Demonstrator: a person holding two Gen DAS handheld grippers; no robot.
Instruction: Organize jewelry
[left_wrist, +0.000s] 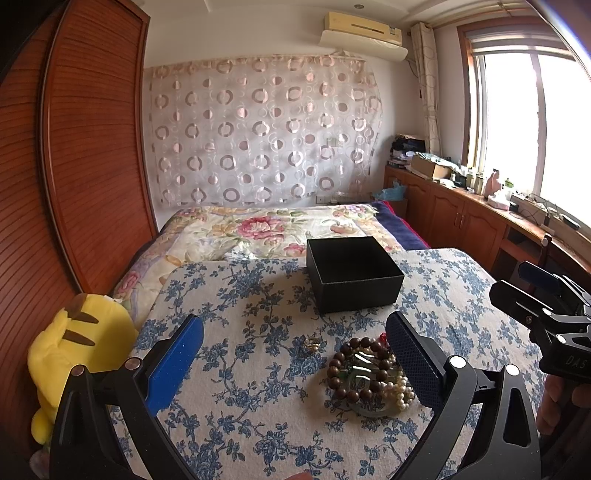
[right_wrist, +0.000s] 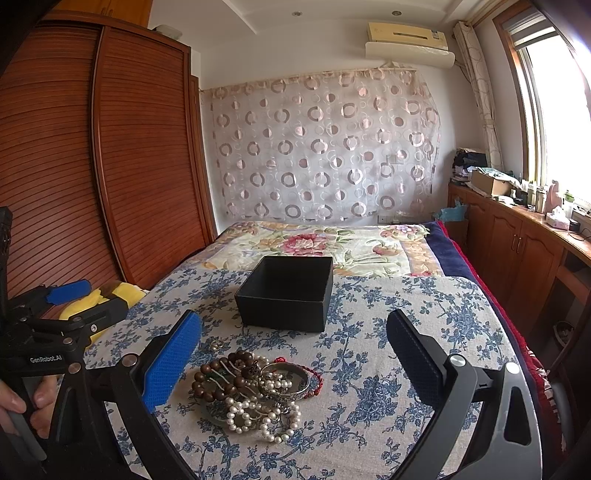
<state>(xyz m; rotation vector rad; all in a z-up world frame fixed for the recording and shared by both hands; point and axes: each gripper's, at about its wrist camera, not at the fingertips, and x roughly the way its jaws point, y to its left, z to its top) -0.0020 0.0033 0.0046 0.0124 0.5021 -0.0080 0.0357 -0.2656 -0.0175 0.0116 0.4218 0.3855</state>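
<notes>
A heap of jewelry lies on the blue-flowered cloth (left_wrist: 240, 424): a brown wooden bead bracelet (left_wrist: 360, 367) (right_wrist: 221, 376), a white pearl strand (left_wrist: 400, 393) (right_wrist: 258, 415), a silver bangle (right_wrist: 284, 380), a red cord bracelet (right_wrist: 316, 376) and a small gold ring (left_wrist: 312, 343) lying apart. An open black box (left_wrist: 352, 273) (right_wrist: 288, 291) stands empty behind the heap. My left gripper (left_wrist: 295, 332) is open above the cloth, the heap by its right finger. My right gripper (right_wrist: 293, 332) is open, the heap near its left finger.
A yellow plush toy (left_wrist: 77, 354) (right_wrist: 107, 295) sits at the cloth's left edge by the wooden wardrobe (left_wrist: 85, 155). A floral quilt (left_wrist: 258, 229) covers the bed behind the box. Wooden cabinets (left_wrist: 461, 218) with clutter run under the window at right.
</notes>
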